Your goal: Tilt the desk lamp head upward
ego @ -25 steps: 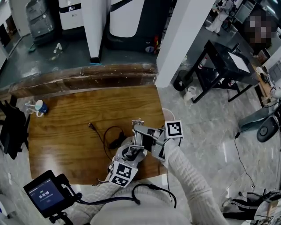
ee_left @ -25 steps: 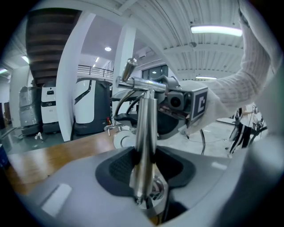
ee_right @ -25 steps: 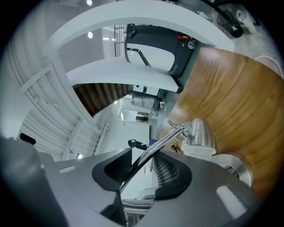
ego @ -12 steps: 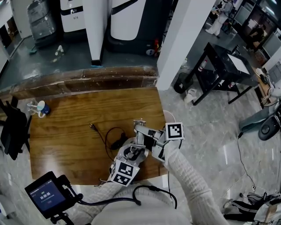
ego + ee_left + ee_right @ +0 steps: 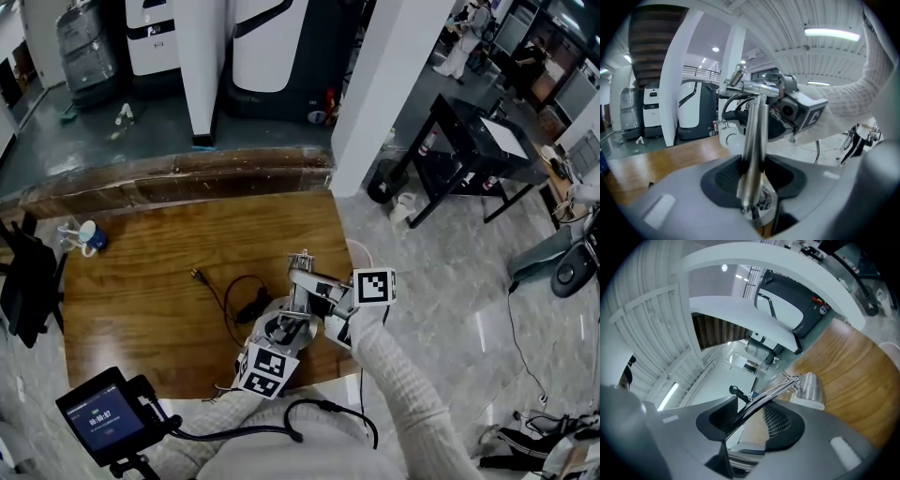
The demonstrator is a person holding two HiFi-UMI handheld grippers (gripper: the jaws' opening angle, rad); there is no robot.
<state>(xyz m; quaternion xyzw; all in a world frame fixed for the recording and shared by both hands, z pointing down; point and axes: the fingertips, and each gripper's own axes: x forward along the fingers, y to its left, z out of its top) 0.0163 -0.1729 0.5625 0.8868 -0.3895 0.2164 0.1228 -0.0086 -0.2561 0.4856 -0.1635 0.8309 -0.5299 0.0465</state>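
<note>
Desk lamp [image 5: 298,292] stands at the wooden table's [image 5: 141,300] near edge; left gripper [image 5: 752,185] clamps its upright pole [image 5: 755,136], while right gripper's [image 5: 750,420] jaws, just opening, loosely straddle the lamp arm [image 5: 771,393], whose axis runs ahead to the lamp head [image 5: 811,389] beyond them

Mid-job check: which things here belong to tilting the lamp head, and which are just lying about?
Job: upright lamp post, clamped in the left claw; lamp arm, between the jaws of the right claw, which have just been opening; lamp head.
Lying about: black cable, cup, small screen.
</note>
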